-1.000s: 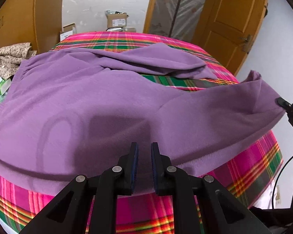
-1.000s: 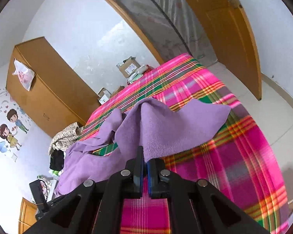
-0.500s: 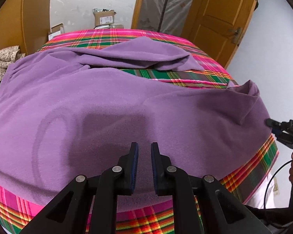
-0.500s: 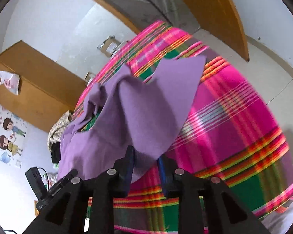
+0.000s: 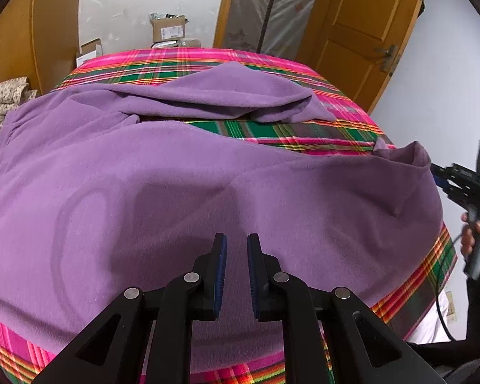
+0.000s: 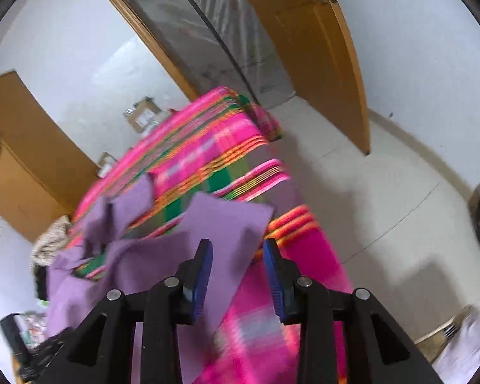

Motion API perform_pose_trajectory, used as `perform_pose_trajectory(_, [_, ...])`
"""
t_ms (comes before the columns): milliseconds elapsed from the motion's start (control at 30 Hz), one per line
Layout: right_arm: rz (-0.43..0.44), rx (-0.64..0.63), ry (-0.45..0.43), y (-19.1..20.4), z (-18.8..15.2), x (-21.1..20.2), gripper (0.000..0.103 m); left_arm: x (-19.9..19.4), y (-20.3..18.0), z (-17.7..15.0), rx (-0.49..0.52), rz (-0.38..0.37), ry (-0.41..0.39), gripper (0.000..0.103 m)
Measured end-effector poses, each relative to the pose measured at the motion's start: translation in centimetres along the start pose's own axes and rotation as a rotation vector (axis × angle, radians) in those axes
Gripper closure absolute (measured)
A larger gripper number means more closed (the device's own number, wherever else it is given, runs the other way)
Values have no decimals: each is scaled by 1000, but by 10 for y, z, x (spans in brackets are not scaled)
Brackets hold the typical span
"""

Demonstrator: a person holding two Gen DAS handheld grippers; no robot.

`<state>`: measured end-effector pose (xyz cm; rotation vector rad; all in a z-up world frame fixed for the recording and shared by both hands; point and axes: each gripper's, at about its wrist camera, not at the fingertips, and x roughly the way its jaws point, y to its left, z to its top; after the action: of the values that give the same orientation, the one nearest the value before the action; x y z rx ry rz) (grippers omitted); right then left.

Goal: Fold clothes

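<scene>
Left wrist view: a bed [image 5: 182, 64] under a pink and green plaid cover fills most of the frame, with a purple garment [image 5: 163, 179] spread across its near half and a crumpled fold of it lying farther back. Behind the bed stand a wooden door [image 5: 361, 28] and cardboard boxes [image 5: 168, 30]. The left gripper [image 5: 236, 240] hovers just above the garment, its jaws a narrow gap apart with nothing between them. At the right edge a hand [image 5: 478, 240] holds the right gripper [image 5: 440, 176] just beside the garment's loose corner. Right wrist view, blurred: the right gripper [image 6: 238, 246] has just been opening; its jaws stand apart, with the corner lying under them and no pad pressing on it.
</scene>
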<state>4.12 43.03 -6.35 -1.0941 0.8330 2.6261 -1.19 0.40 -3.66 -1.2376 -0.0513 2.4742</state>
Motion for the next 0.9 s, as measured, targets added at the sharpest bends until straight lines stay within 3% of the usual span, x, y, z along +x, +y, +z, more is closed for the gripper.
perform_pose_trajectory(100, [-55, -19, 42, 0, 6, 24, 69, 1, 2, 2, -7, 5, 0, 90])
perform_pose_trajectory(267, [-87, -105, 35, 16, 7, 36, 69, 3, 5, 5, -18, 13, -1, 90])
perform_pose_trajectory(333, [-91, -116, 43, 18, 8, 39, 95, 5, 5, 6, -19, 13, 2, 90])
perform_pose_trajectory(433, [-70, -101, 34, 16, 8, 34, 99, 5, 4, 6, -15, 11, 3, 90])
perform_pose_trajectory(600, [-81, -43, -45, -1, 8, -5, 99, 3, 3, 6, -10, 0, -4, 90])
perform_pose_trajectory(900, [-196, 95, -174, -53, -12, -86, 99, -1, -14, 3, 44, -61, -9, 90])
